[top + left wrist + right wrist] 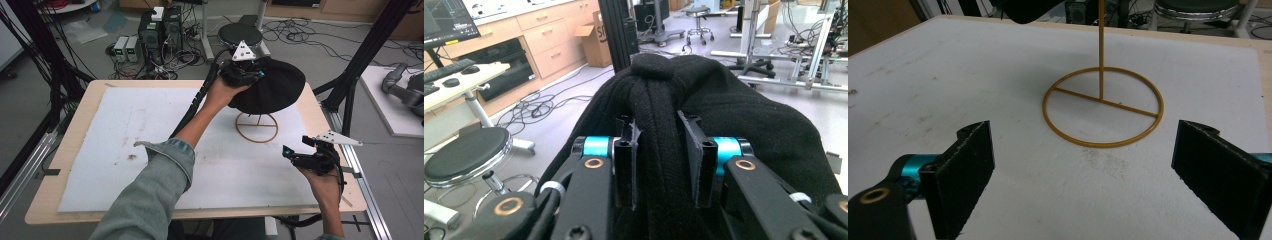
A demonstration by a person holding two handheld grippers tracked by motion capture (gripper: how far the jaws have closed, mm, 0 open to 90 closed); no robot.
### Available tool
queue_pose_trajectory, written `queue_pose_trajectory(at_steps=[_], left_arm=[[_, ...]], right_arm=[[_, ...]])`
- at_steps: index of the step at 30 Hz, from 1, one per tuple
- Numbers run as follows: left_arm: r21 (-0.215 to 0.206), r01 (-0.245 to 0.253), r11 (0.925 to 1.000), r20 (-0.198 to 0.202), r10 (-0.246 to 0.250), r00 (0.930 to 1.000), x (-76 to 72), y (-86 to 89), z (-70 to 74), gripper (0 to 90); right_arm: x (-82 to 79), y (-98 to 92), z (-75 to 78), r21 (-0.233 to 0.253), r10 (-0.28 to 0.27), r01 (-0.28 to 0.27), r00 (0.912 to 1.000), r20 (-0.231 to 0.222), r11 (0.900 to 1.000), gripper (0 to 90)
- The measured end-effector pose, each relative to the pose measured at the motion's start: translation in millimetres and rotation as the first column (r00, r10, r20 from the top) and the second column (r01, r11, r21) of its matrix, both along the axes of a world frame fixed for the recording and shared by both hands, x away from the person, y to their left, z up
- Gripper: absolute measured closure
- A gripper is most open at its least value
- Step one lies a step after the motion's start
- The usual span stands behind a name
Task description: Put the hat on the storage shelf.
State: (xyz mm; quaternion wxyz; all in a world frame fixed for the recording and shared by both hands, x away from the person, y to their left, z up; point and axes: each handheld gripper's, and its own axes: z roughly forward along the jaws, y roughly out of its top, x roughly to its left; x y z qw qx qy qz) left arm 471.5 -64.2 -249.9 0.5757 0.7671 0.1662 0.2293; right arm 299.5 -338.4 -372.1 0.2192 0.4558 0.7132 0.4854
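the left gripper (659,165) pinches a fold of the black knitted hat (734,110), seemingly atop the gold wire stand (1103,107); ahead of that stand, the right gripper (1088,185) hangs wide open, holding nothing.

Even, soft overhead light is seen across the white counter (150,150), with faint shadow cast beneath the black hat (272,87) toward 6 o'clock. Mild softness is noted throughout; the left tool (659,150) is blurred at 6 o'clock.
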Motion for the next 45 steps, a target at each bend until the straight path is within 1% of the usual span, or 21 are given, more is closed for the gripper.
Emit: queue_pose_trajectory(at_steps=[1, 2, 4, 5, 9, 12, 13, 14, 18, 20, 23, 25, 28, 32, 35, 37, 39, 40, 43, 44, 45], left_arm=[[0.002, -0.001, 1.0000, -0.002, 0.001, 1.0000, 0.1, -0.5, -0.5, 69.8], [0.005, 0.000, 1.0000, -0.006, 0.000, 1.0000, 0.3, -1.0, -1.4, 66.9], [0.011, 0.000, 0.9999, -0.006, 0.000, 1.0000, 0.7, -1.3, -2.0, 65.6], [0.018, 0.001, 0.9998, -0.006, -0.001, 1.0000, 0.8, -1.5, -2.5, 65.6], [0.021, -0.001, 0.9998, -0.008, 0.001, 1.0000, 1.0, -1.3, -4.8, 64.7], [0.018, -0.001, 0.9998, -0.020, 0.001, 0.9998, 2.0, -1.0, -5.8, 59.5], [0.022, 0.000, 0.9998, -0.025, 0.001, 0.9997, 2.1, -1.1, -6.1, 59.5], [0.037, -0.003, 0.9993, -0.027, 0.004, 0.9996, 2.7, -1.2, -6.9, 57.8], [0.038, -0.006, 0.9993, -0.036, 0.007, 0.9993, 3.7, -0.6, -7.9, 55.1], [0.041, -0.007, 0.9991, -0.035, 0.008, 0.9993, 4.1, -0.4, -8.1, 52.5], [0.042, -0.010, 0.9991, -0.035, 0.011, 0.9993, 4.7, 1.2, -7.3, 51.3], [0.036, -0.011, 0.9993, -0.036, 0.012, 0.9993, 5.0, 2.6, -6.6, 49.1], [0.030, -0.006, 0.9995, -0.032, 0.007, 0.9995, 5.2, 5.0, -4.6, 49.0], [0.045, -0.011, 0.9989, -0.041, 0.013, 0.9991, 6.5, 7.5, -5.2, 46.6], [0.050, -0.013, 0.9987, -0.038, 0.014, 0.9992, 6.9, 11.3, -5.0, 46.0], [0.055, -0.015, 0.9984, -0.035, 0.017, 0.9992, 6.6, 14.3, -4.1, 45.3], [0.057, -0.017, 0.9983, -0.033, 0.019, 0.9993, 6.2, 18.8, -2.5, 44.9], [0.059, -0.017, 0.9981, -0.032, 0.018, 0.9993, 6.1, 21.1, -1.7, 43.8], [0.074, -0.023, 0.9970, -0.027, 0.025, 0.9993, 5.0, 29.6, 1.1, 43.5], [0.077, -0.030, 0.9966, -0.023, 0.032, 0.9992, 4.4, 35.6, 2.8, 43.1], [0.077, -0.030, 0.9966, -0.023, 0.032, 0.9992, 4.4, 35.6, 2.8, 43.1]], right_arm=[[0.0, 0.0, 0.0, 0.000, 0.000, 0.000, 1.0000, 0.000, 1.000, 9.7], [-0.4, 0.0, 0.3, 0.004, -0.002, 0.002, 1.0000, -0.004, 1.000, 9.7], [-0.7, 0.0, 0.6, 0.005, -0.003, 0.003, 1.0000, -0.006, 1.000, 9.7], [-0.7, 0.0, 0.6, 0.005, -0.003, 0.003, 1.0000, -0.006, 1.000, 9.7], [-0.6, 0.2, 0.7, 0.006, -0.003, 0.003, 1.0000, -0.005, 1.000, 9.7], [-0.4, 0.1, 0.7, 0.005, -0.001, 0.001, 1.0000, -0.002, 1.000, 9.7], [-0.4, 0.1, 0.7, 0.005, -0.001, 0.001, 1.0000, -0.002, 1.000, 9.7], [-0.5, 0.2, 0.9, 0.006, -0.002, 0.002, 1.0000, -0.004, 1.000, 9.7], [-0.1, -0.1, 0.7, 0.004, -0.002, 0.002, 1.0000, -0.001, 1.000, 9.7], [0.1, -0.5, 0.6, 0.004, -0.003, 0.003, 1.0000, 0.001, 1.000, 9.7], [0.0, -0.4, 0.8, 0.006, -0.002, 0.002, 1.0000, 0.001, 1.000, 9.7], [0.0, -0.4, 1.0, 0.005, -0.002, 0.002, 1.0000, 0.003, 1.000, 9.7], [-0.1, -0.4, 1.2, 0.006, -0.001, 0.001, 1.0000, 0.002, 1.000, 9.7], [-0.5, -0.3, 1.6, 0.007, -0.003, 0.003, 1.0000, 0.001, 1.000, 9.7], [-0.8, -0.6, 1.6, 0.009, -0.005, 0.005, 1.0000, -0.002, 1.000, 9.7], [-0.4, -1.3, 1.4, 0.006, -0.004, 0.004, 1.0000, 0.005, 1.000, 9.7], [-0.4, -1.4, 1.4, 0.005, -0.004, 0.004, 1.0000, 0.005, 1.000, 9.7], [-0.7, -0.6, 1.4, 0.008, -0.007, 0.007, 1.0000, -0.003, 1.000, 9.7], [-0.1, -0.4, 1.1, 0.003, -0.004, 0.004, 1.0000, 0.001, 1.000, 9.7], [0.2, -0.1, 0.9, 0.003, -0.002, 0.002, 1.0000, 0.002, 1.000, 9.7], [0.2, -0.1, 0.9, 0.003, -0.002, 0.002, 1.0000, 0.002, 1.000, 9.7]])
